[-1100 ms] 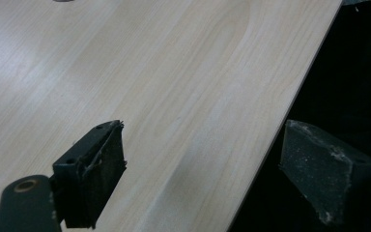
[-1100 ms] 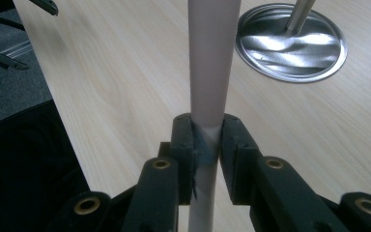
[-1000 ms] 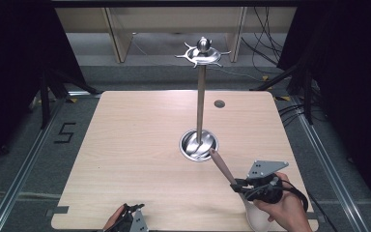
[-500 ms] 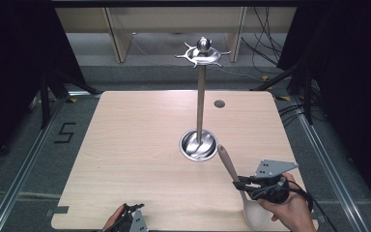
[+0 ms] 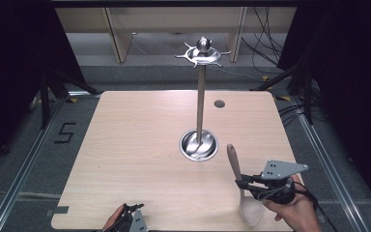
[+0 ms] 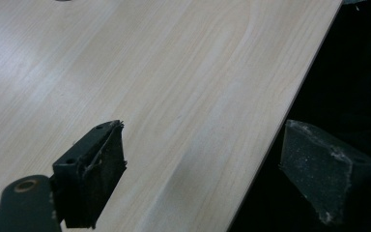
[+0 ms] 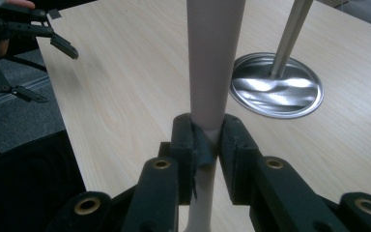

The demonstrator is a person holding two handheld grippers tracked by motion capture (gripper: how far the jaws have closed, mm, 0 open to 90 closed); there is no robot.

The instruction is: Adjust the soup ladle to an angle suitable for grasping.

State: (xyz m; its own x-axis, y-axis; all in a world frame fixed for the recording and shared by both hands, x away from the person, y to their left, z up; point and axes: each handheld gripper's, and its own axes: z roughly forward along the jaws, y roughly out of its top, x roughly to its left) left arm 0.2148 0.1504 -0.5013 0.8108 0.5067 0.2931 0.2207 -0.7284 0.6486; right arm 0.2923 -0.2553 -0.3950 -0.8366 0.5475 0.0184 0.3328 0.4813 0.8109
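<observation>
Where the right gripper [image 5: 244, 184] clamps it, the wooden spoon [image 5: 242, 191] is pale and smooth, with a darker brown handle end and a broad light bowl. It is gripped partway along its handle, both pads pressed against the wood, as the right gripper view confirms. The spoon sits over the near right corner of the table [image 5: 140, 145], handle end pointing toward the far edge and the bowl hanging at the near edge, just beside the person's right hand [image 5: 297, 210].

The table is light wood-grain laminate with rounded corners. Right of its centre stands a metal utensil stand [image 5: 201, 106]: a round shiny base, a slim upright pole and a hooked crown at the top. A small dark grommet [image 5: 219, 103] lies near the far edge. The floor around is grey carpet with metal rails, black drapes hang at both sides, and cables lie at the far right.

The right hand comes in from the near right corner, gripper held roughly level. The left gripper [image 5: 130, 220] rests at the near edge, left of the middle; in the left gripper view its jaws stand well apart with nothing between them, one over the tabletop and one past its edge.
</observation>
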